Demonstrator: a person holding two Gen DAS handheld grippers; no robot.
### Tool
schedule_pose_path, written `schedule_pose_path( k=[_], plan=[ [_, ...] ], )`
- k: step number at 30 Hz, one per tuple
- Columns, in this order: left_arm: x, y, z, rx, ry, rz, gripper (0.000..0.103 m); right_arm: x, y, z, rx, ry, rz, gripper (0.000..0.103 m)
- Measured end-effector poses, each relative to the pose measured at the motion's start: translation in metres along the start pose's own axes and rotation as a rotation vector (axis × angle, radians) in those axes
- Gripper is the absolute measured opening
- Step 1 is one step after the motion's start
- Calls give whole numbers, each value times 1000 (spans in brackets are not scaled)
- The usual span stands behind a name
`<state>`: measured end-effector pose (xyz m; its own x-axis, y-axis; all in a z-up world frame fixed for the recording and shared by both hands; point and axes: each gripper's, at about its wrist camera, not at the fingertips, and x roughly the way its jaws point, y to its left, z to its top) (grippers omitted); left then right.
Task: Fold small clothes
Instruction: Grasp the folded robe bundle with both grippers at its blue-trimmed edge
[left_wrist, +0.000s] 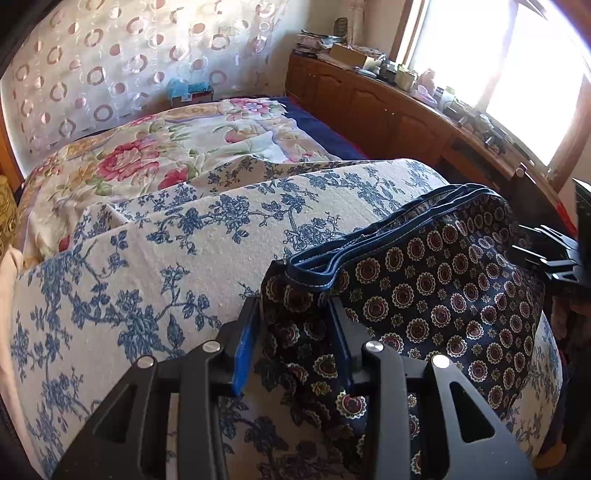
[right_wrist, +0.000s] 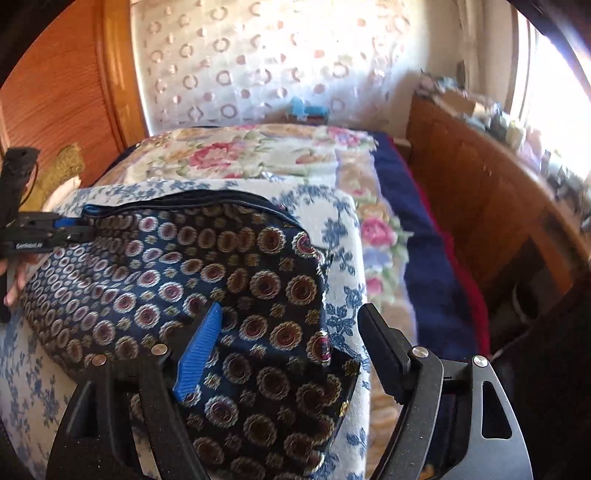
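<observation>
The dark patterned garment (left_wrist: 424, 288) lies folded on the blue-flowered cover (left_wrist: 184, 236) at the near end of the bed, its long axis running left to right between the two claws. The left claw (left_wrist: 295, 332) is clamped on a bunch of cloth at the garment's left end. The right claw (right_wrist: 291, 350) stands wide open over the right end, one blue pad (right_wrist: 201, 350) resting on the cloth, the other finger past the garment's right edge, gripping nothing. The next fold likely turns on the right claw closing on that near right corner. Beyond lie a rose-patterned quilt (left_wrist: 147, 155), a wooden cabinet (left_wrist: 369, 103) along the right wall, and a bright window (left_wrist: 517, 74).
</observation>
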<state>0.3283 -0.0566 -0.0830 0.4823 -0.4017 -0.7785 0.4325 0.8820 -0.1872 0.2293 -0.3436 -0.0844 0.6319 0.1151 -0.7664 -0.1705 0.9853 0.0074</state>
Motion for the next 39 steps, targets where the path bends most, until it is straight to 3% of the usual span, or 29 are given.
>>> schedule_pose_path(
  k=[16,19,26,31,35,38,39],
  plan=[
    [6,-5,-1,70,-33,51,38,21,-7,0,41,45,85,78],
    [7,-3,2,57,-28,39,38,21,-6,1,31,46,101,73],
    [7,-2,2,46,-35,34,38,21,5,1,-10,48,117,59],
    [8,-4,2,48,-38,43,38,21,8,2,-13,56,153,42],
    [9,-3,3,49,-38,41,38,19,13,0,-7,49,183,19],
    [8,0,4,30,-40,25,38,17,20,0,-21,47,179,14],
    [8,2,5,22,-41,12,33,17,21,-1,-25,45,173,12]
  ],
)
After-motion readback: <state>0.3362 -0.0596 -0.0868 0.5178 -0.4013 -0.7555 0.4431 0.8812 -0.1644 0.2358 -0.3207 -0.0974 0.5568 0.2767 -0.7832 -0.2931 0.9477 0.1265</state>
